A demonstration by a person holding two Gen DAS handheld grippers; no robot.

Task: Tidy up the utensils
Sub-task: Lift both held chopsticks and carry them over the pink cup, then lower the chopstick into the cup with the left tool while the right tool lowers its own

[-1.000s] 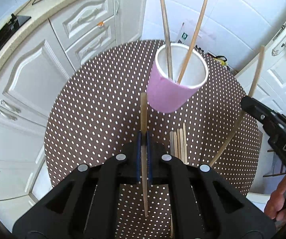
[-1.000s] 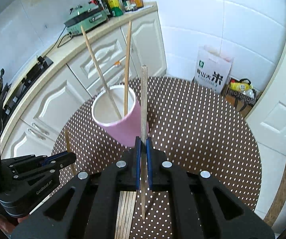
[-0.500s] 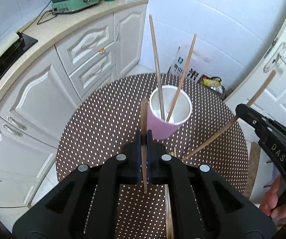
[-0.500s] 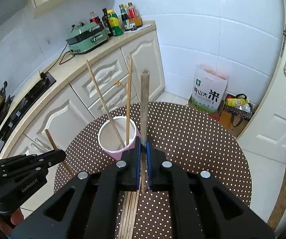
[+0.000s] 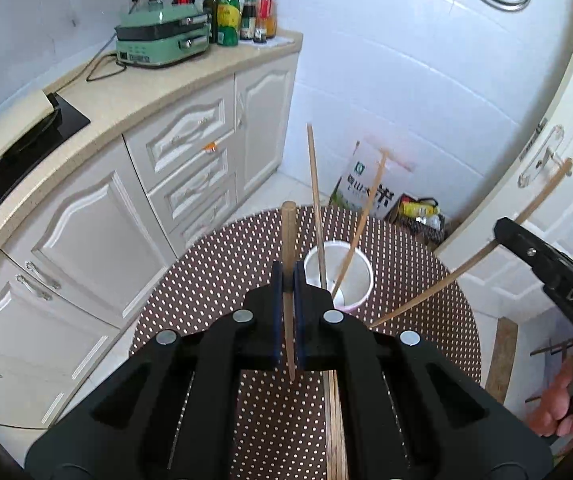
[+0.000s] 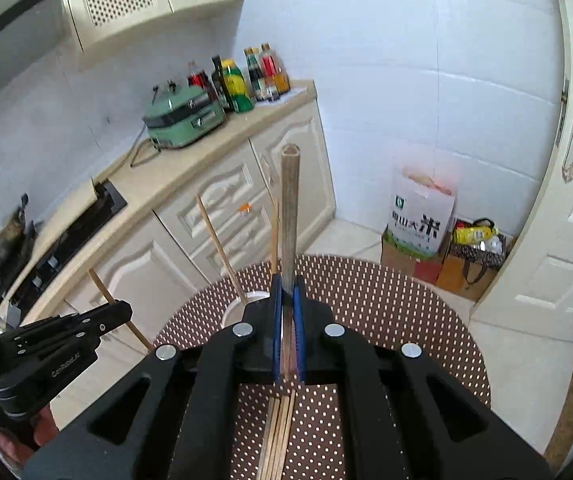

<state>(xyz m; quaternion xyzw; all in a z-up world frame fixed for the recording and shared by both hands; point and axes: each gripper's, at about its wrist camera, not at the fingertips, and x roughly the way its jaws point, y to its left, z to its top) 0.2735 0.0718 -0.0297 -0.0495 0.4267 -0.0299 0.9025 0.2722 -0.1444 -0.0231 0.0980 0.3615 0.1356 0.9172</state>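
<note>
Both tools are rising well above the table [image 5: 214,280] compared with a second ago, the cup [image 5: 338,276] shrinking below, so drop-in isn't started. Left tool [image 5: 288,280] is pinching one chopstick [image 5: 288,240], long axis pointing up and forward; right tool [image 6: 288,300] is clamping another chopstick [image 6: 289,208] likewise. Spare chopsticks [image 6: 278,432] are lying on the table.

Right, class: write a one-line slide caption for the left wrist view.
Left gripper clamps a chopstick above the cup, which holds two more.
</note>
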